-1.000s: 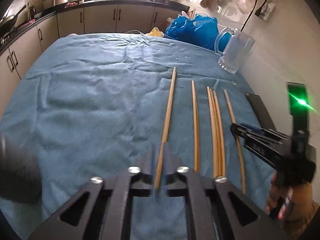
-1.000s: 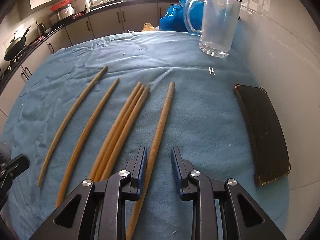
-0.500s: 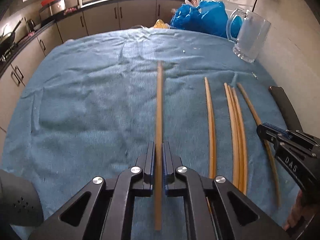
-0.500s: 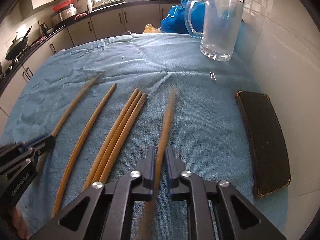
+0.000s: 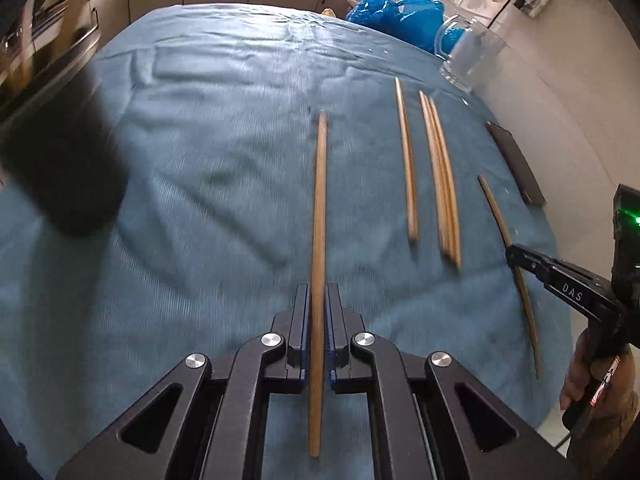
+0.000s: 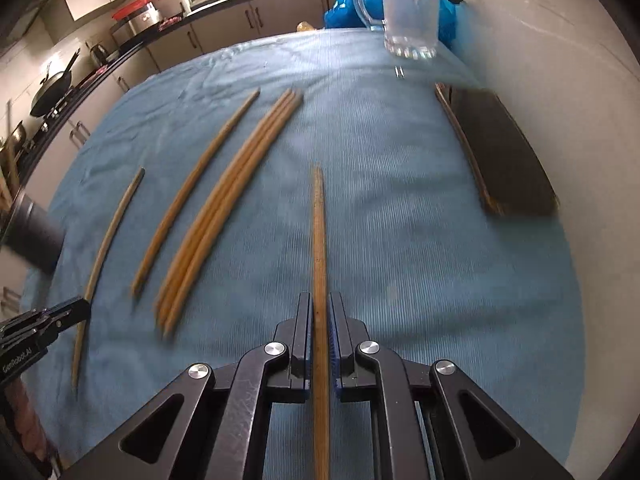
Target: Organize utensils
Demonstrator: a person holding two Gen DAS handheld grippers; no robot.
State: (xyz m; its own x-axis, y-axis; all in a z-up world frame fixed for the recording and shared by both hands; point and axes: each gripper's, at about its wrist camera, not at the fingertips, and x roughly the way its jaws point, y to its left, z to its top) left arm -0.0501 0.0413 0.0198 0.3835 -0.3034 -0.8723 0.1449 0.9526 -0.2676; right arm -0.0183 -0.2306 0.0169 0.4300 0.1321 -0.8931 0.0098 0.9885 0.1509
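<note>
Glass mug (image 6: 408, 12) stands upright; contents cannot be told.

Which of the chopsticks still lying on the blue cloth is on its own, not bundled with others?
The single chopstick lying left of the tight bundle; the other two singles are clamped in the grippers.

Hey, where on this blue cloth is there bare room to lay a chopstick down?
Free: the wide cloth left of the left gripper's chopstick, and the strip between the right gripper's chopstick and the dark case. Crowded: the loose chopsticks between.
</note>
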